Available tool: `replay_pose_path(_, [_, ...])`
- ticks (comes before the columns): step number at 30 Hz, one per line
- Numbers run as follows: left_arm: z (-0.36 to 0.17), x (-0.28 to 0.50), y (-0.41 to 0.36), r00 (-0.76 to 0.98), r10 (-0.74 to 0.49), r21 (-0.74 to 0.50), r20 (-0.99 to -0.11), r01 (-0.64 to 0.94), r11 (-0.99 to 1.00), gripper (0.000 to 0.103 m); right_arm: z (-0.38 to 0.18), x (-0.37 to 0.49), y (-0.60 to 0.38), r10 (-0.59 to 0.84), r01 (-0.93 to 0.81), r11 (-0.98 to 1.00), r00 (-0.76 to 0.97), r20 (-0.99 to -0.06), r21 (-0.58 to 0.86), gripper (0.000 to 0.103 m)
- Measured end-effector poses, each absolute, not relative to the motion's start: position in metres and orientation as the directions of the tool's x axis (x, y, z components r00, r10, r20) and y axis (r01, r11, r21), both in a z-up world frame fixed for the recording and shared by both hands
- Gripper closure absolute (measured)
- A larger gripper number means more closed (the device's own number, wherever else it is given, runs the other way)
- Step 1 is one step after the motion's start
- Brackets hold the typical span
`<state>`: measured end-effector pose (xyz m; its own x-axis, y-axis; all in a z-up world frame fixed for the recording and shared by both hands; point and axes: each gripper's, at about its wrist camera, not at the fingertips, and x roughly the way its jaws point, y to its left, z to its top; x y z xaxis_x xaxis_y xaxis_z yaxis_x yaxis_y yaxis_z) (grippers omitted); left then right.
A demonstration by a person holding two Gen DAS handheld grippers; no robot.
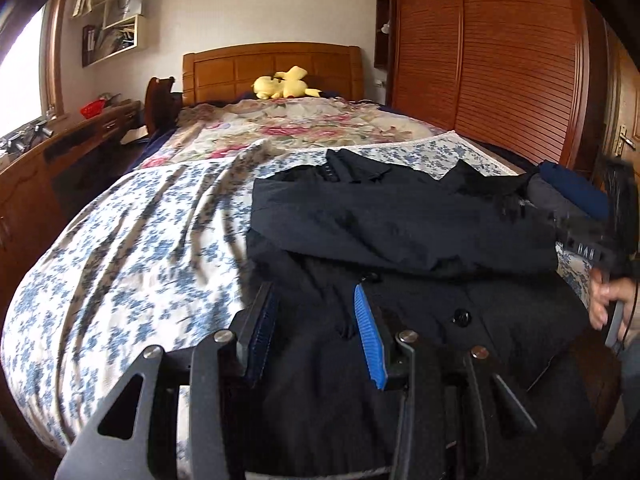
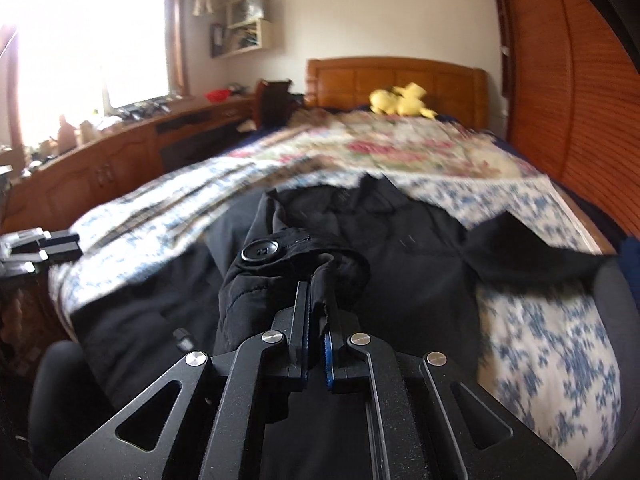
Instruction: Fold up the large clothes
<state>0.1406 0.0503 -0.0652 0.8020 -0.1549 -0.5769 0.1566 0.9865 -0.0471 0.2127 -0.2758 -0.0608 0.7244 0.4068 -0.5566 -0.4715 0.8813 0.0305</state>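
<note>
A large black coat lies spread on the bed's blue-flowered sheet, with one sleeve folded across its body. My left gripper is open and empty, hovering over the coat's near hem. My right gripper is shut on the coat's sleeve cuff, which has a black button, and holds it lifted above the coat body. The right gripper also shows blurred at the right edge of the left wrist view. The left gripper shows at the left edge of the right wrist view.
A floral quilt and a yellow plush toy lie toward the wooden headboard. A slatted wooden wardrobe stands right of the bed. A wooden desk and cabinets run along the left under the window. Folded dark blue cloth lies at the bed's right edge.
</note>
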Motion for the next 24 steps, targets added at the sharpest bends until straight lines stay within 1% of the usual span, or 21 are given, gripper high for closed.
replay_pose_path(6, [-0.084,0.175,0.027,0.786,-0.169,-0.029,-0.594,0.19,0.981,0.065,-0.102,0.22,-0.306,0.345,-0.403,0.914,0.703,-0.622,0.052,0.1])
replay_pose_path(11, [-0.099,0.203,0.011,0.774,-0.19,-0.042,-0.603,0.208,0.977,0.065,-0.117,0.225,-0.319,0.338,-0.378,0.922,0.681,-0.649,0.083,0.1])
replay_pose_path(12, [-0.1,0.206,0.009,0.775,-0.197,-0.047,-0.6,0.211,0.976,0.065,-0.118,0.223,-0.318,0.336,-0.386,0.92,0.681,-0.651,0.072,0.099])
replay_pose_path(14, [-0.103,0.213,0.003,0.78,-0.207,-0.055,-0.59,0.216,0.975,0.065,-0.119,0.219,-0.317,0.309,-0.388,0.921,0.702,-0.641,0.018,0.095])
replay_pose_path(16, [-0.105,0.222,-0.002,0.78,-0.217,-0.067,-0.587,0.22,0.973,0.065,-0.12,0.218,-0.319,0.302,-0.387,0.922,0.709,-0.637,0.005,0.093])
replay_pose_path(18, [-0.106,0.231,-0.007,0.78,-0.227,-0.077,-0.584,0.224,0.971,0.065,-0.119,0.218,-0.32,0.291,-0.38,0.925,0.718,-0.632,-0.006,0.089])
replay_pose_path(19, [-0.106,0.236,-0.009,0.782,-0.227,-0.078,-0.58,0.225,0.971,0.065,-0.118,0.218,-0.321,0.282,-0.374,0.927,0.725,-0.629,-0.015,0.083])
replay_pose_path(20, [-0.107,0.238,-0.011,0.785,-0.226,-0.076,-0.576,0.225,0.972,0.065,-0.118,0.219,-0.322,0.273,-0.368,0.93,0.73,-0.626,-0.023,0.073])
replay_pose_path(22, [-0.109,0.245,-0.014,0.791,-0.226,-0.073,-0.568,0.225,0.972,0.065,-0.114,0.218,-0.325,0.256,-0.356,0.934,0.747,-0.614,-0.044,0.062])
replay_pose_path(23, [-0.111,0.248,-0.015,0.791,-0.222,-0.07,-0.57,0.223,0.972,0.065,-0.113,0.219,-0.326,0.25,-0.352,0.934,0.751,-0.611,-0.05,0.06])
replay_pose_path(24, [-0.114,0.25,-0.017,0.791,-0.216,-0.065,-0.572,0.219,0.973,0.065,-0.112,0.221,-0.328,0.25,-0.352,0.935,0.752,-0.61,-0.051,0.059])
